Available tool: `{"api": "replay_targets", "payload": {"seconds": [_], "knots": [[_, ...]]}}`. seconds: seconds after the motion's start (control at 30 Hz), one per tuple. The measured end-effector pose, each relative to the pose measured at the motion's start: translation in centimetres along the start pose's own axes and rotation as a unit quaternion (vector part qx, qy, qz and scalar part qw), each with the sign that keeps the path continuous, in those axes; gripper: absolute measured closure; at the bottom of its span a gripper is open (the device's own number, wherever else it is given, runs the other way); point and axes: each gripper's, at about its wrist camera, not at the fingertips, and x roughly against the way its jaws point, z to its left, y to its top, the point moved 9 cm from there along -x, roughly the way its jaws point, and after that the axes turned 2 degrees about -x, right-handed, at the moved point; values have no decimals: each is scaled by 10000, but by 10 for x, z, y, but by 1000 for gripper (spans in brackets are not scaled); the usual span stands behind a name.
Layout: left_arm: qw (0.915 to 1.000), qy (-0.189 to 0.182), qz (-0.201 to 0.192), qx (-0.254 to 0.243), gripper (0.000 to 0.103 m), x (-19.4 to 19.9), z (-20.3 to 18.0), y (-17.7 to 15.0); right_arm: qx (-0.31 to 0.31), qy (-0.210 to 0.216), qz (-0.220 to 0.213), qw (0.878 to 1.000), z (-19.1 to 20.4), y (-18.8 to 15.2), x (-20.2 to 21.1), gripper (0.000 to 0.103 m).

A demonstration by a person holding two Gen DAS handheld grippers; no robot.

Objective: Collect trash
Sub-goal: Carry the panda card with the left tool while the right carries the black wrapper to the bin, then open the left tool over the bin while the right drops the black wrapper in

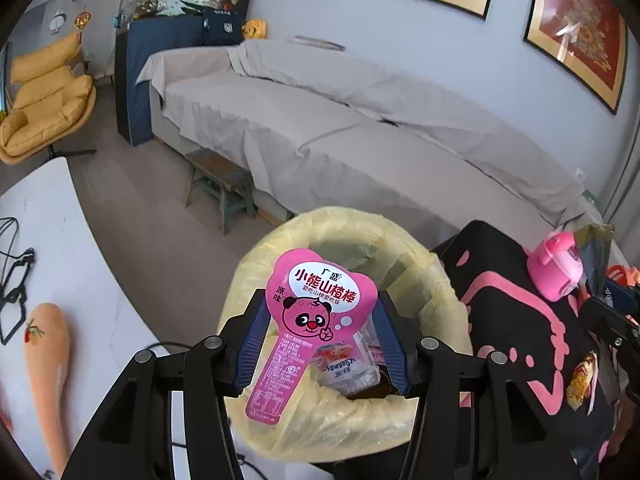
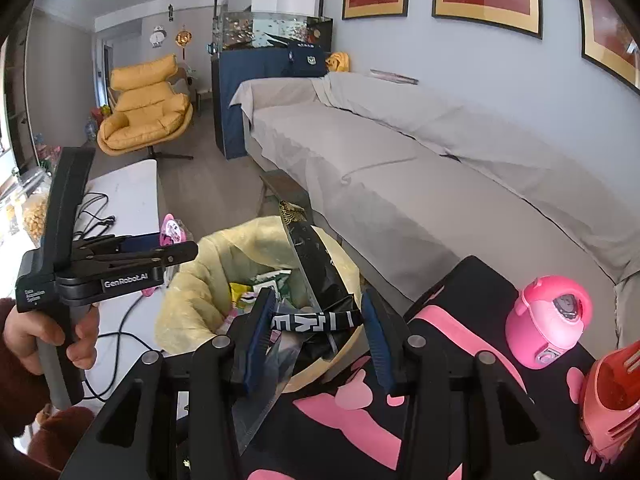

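Two wrappers held over the yellow-lined bin

Left wrist view: the left hand-held gripper (image 1: 323,346) stands spread wide, a pink snack wrapper (image 1: 305,320) against its left pad above the trash bin (image 1: 434,280); whether it is pinched cannot be told. Right wrist view: the right hand-held gripper (image 2: 316,330) is likewise spread, a black foil wrapper (image 2: 316,276) spanning its pads over the bin (image 2: 192,292), beside the white tabletop (image 2: 128,188).

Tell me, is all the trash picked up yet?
Not quite. Wrappers already lie inside the yellow-lined bin. The left gripper hangs over it with a pink bear-shaped wrapper between its fingers; the right gripper brings a long black foil packet. Both need dropping.
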Motion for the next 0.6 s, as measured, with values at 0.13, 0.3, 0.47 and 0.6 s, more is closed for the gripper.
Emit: {"api": "replay_targets", "payload": {"seconds": [0.13, 0.3, 0.47, 0.6], "knots": [[9998, -144, 134, -17, 50, -17, -6, -2, -62, -45, 115, 9999, -7, -4, -8, 62], [9994, -246, 215, -125, 47, -29, -17, -2, -128, -68, 221, 9997, -13, -8, -16, 62], [9994, -319, 113, -112, 28, -28, -19, 3, -156, -79, 294, 9994, -16, -12, -21, 62], [9996, -255, 91, -112, 27, -24, -12, 6, -182, -59, 329, 9993, -16, -14, -25, 62]]}}
